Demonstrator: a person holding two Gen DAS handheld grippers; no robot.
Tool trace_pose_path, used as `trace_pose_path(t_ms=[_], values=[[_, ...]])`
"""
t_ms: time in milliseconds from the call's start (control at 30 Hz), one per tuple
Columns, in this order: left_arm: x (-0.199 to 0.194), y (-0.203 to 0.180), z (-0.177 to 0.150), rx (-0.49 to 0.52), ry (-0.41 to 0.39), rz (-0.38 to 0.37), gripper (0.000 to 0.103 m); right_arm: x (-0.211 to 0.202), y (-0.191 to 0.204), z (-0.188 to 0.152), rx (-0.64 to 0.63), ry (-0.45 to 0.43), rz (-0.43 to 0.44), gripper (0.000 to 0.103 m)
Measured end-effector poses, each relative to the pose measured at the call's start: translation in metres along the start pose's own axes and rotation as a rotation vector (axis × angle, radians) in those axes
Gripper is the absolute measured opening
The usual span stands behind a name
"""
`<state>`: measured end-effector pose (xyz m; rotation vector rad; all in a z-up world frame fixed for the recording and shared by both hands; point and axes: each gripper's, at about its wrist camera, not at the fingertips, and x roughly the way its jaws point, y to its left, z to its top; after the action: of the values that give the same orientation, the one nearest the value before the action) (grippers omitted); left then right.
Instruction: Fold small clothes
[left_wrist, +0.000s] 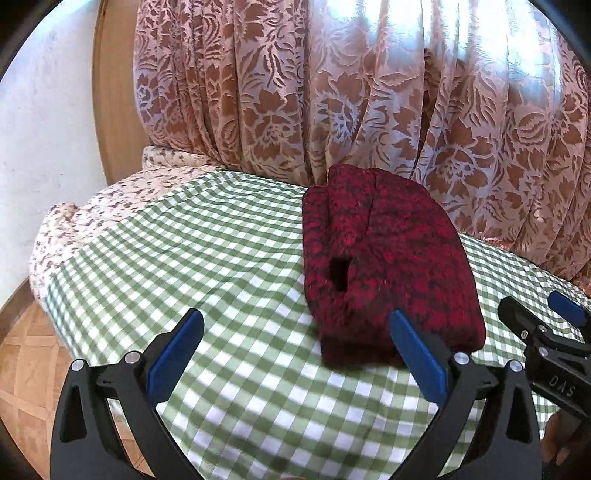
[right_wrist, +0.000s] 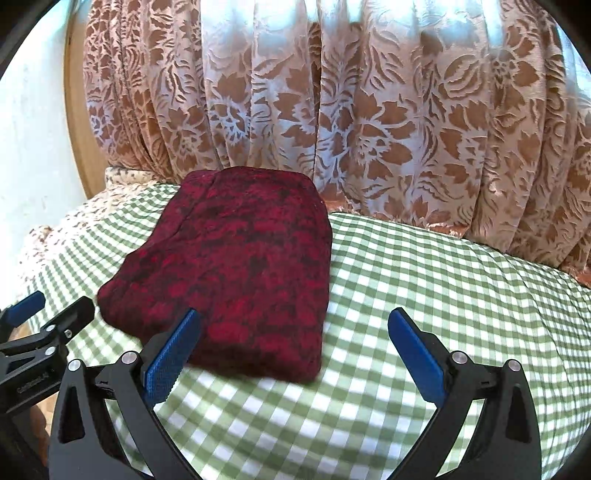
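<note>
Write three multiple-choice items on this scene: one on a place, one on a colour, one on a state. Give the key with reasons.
1. Where does the folded garment lie?
A. on the checked cloth
B. on the floor
C. in a gripper

2. What colour is the checked cloth?
A. blue and white
B. green and white
C. plain red

3. How do the left gripper and right gripper stand?
A. both shut
B. one shut on the garment
C. both open

Key: A, it rests flat on the cloth; B, green and white squares show; C, each pair of blue pads stands wide apart, holding nothing.
</note>
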<state>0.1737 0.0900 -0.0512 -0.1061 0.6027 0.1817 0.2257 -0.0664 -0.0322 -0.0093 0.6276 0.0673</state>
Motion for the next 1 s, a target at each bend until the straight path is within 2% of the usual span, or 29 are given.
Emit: trace_pose_path(t_ms=[167, 433, 633, 1000], values=[[-0.016, 0.001, -0.011, 0.0, -0.004, 0.005, 0.101, -0.019, 0.0, -0.014, 0.022, -0.023, -0.023, 0.1], [-0.035, -0.002, -0.022, 0.002, -0.031, 0.014, 0.101, -0.029, -0.005, -0.03, 0.053, -0.005, -0.042, 0.1], [-0.041, -0.003, -0.022, -0.001, -0.042, 0.008, 0.101, -0.039, 0.0, -0.033, 0.018, -0.023, -0.015, 0.1], [-0.047, -0.004, -0.023, -0.002, -0.062, 0.015, 0.101, -0.05, -0.004, -0.034, 0.035, -0.063, -0.026, 0.1]])
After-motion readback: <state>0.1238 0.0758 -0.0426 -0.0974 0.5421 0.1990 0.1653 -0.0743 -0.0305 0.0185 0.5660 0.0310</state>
